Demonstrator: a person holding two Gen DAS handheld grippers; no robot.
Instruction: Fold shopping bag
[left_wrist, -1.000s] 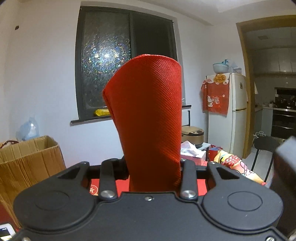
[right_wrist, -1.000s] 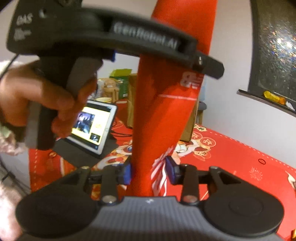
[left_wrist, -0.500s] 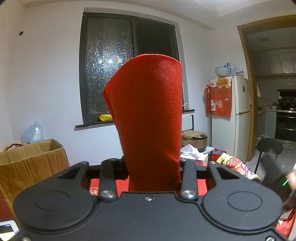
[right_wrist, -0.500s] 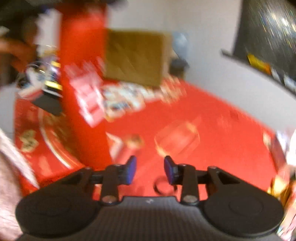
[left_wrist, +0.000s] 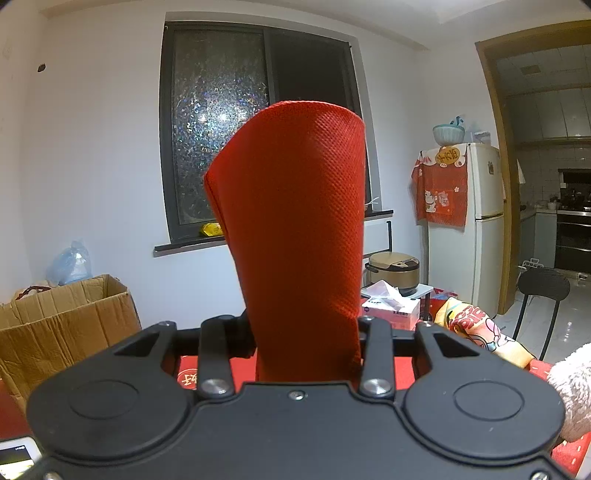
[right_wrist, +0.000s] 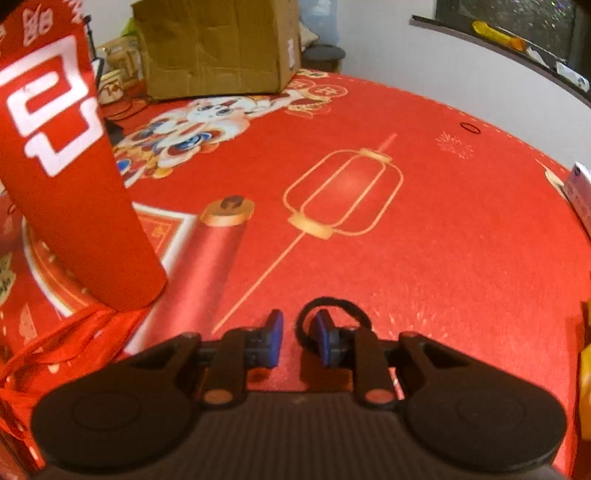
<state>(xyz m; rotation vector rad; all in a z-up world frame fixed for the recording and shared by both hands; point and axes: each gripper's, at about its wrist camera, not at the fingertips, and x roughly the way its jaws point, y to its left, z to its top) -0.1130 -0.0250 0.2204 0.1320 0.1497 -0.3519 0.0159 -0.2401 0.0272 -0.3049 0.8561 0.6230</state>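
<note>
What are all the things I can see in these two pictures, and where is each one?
shopping bag: one, red, rolled up, gripped in the left gripper
hair tie: one, black, on the tablecloth at the right gripper's tips
tablecloth: one, red with lantern print, covering the table
cardboard box: one, brown, far side of the table
tissue box: one, pink, right of the bag
rice cooker: one, gold, behind the tissue box
fridge: one, white, by the doorway
left gripper: black, shut on the bag
right gripper: blue pads, jaws just closing, apart, nothing clamped
</note>
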